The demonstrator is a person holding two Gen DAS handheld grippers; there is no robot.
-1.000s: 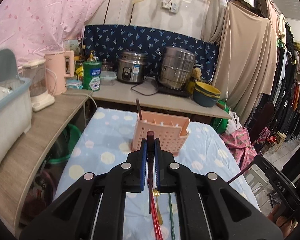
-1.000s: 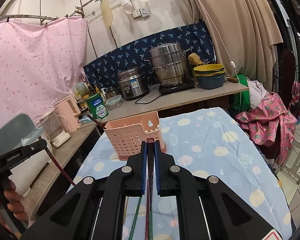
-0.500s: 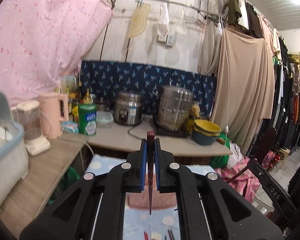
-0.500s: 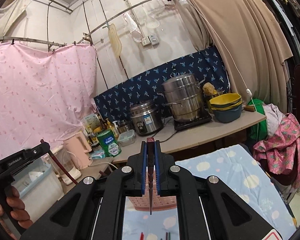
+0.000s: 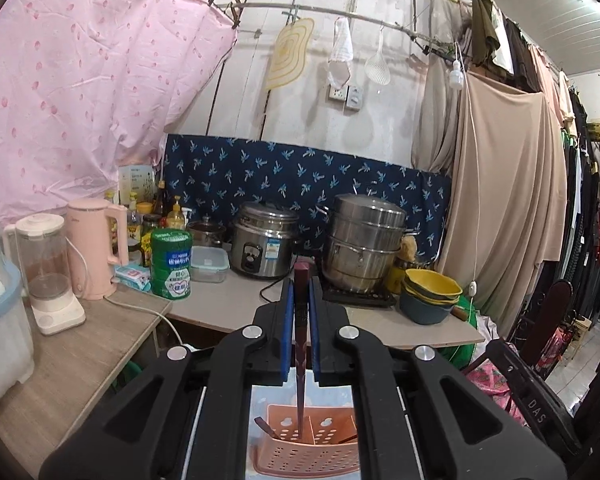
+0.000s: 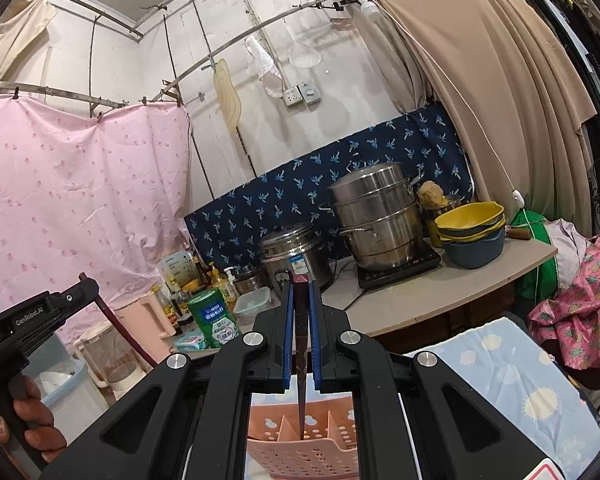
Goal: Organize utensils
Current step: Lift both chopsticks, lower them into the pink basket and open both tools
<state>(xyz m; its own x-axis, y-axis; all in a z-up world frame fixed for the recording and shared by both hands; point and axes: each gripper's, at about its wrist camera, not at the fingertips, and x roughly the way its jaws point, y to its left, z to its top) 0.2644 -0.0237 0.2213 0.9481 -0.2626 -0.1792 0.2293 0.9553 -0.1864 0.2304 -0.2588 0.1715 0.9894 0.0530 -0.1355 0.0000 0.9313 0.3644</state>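
- Left tongs [image 5: 300, 300]: closed on a dark chopstick [image 5: 300, 360], held near its thick end; its thin tip is seen hanging over the pink utensil basket [image 5: 308, 456], above a divider between compartments.
- Right tongs [image 6: 300, 304]: likewise closed on a second dark chopstick [image 6: 301, 364]; its tip is poised over the same basket [image 6: 304, 456], close to an inner partition.
- Basket: set on the patterned cloth [image 6: 512, 384] of the near counter; a dark utensil handle [image 5: 265, 426] is already lodged in its left compartment.
- Risk, judged: a tip may be landed on a divider rather than in a slot; the light basket could then be tipped or pushed along the cloth.
- Risk, judged: since each stick is pinched at one end only, it may be swung or slipped on contact; which compartment is entered cannot be told yet.
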